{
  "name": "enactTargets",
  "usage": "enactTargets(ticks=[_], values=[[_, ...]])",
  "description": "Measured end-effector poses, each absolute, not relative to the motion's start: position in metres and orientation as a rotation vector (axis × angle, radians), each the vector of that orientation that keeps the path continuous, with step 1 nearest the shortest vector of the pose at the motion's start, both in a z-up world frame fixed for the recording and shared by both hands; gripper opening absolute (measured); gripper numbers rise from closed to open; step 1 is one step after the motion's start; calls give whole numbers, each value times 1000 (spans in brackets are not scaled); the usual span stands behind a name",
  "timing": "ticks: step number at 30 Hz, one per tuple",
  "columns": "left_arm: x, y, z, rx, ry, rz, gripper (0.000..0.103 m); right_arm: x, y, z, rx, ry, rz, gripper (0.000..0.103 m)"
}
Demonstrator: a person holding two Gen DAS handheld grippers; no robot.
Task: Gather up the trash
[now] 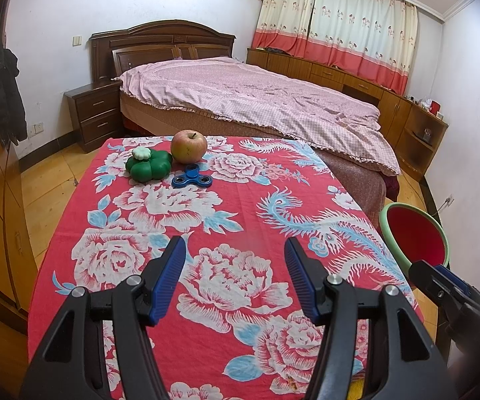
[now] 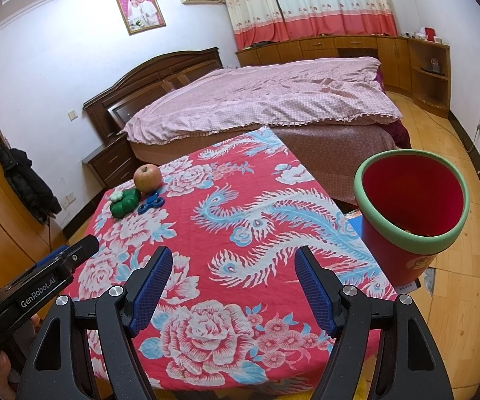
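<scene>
Well beyond both wide, empty claws, the apple sits.

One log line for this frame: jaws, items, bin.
left gripper open, empty | right gripper open, empty | apple, green toy, spinner on table | bin beside table
</scene>
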State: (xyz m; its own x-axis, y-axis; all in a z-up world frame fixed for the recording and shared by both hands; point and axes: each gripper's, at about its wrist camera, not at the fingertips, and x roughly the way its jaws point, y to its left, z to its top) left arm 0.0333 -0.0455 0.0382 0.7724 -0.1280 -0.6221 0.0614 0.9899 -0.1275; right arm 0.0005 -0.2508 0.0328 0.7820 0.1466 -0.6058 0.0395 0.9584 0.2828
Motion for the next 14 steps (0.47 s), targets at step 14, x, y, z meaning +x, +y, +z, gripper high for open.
enactTargets(ticks=[14], values=[[33, -45, 38, -103, 685, -98, 61, 1, -252, 33, 289, 674, 59, 77]])
